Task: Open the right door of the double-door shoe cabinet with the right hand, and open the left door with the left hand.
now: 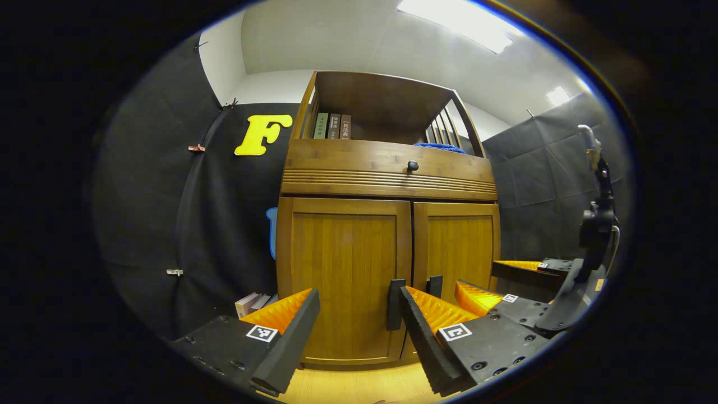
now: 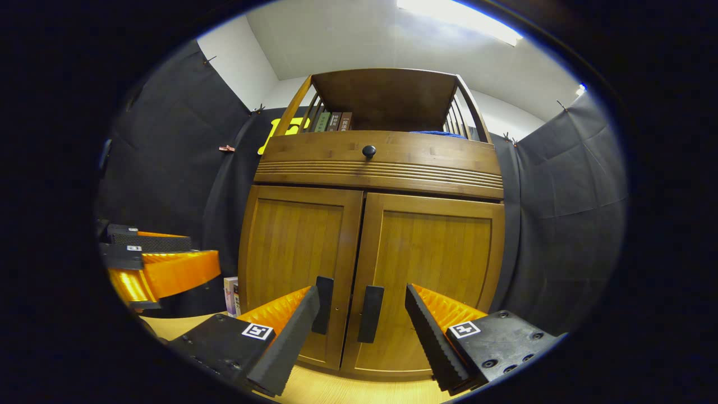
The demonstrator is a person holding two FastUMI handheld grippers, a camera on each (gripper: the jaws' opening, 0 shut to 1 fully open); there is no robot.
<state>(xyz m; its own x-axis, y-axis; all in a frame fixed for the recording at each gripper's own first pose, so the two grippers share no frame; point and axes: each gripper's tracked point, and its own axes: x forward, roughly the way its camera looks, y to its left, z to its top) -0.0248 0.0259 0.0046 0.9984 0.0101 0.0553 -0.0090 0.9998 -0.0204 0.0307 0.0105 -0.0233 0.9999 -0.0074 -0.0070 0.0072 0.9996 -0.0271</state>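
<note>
The wooden shoe cabinet stands straight ahead with both doors closed. In the left gripper view, my left gripper (image 1: pixel 357 297) is open in front of the left door (image 1: pixel 348 269). The left door's dark handle (image 1: pixel 395 304) is just inside its right finger, apart from both fingers. The right door (image 1: pixel 457 247) and its handle (image 1: pixel 433 285) lie beyond. The right gripper (image 1: pixel 496 283) hovers open at the right. In the right gripper view, my right gripper (image 2: pixel 362 297) is open, with the right door's handle (image 2: pixel 371 313) between its fingers, untouched. The left door's handle (image 2: pixel 323 304) is by its left finger. The left gripper (image 2: pixel 160 264) is at the far left.
Above the doors is a drawer with a black knob (image 1: pixel 413 165). The open shelf on top holds three books (image 1: pixel 332 126) and a blue cloth (image 1: pixel 440 147). More books (image 1: pixel 252 303) lie on the pale wood floor left of the cabinet. Black cloth walls close in on both sides.
</note>
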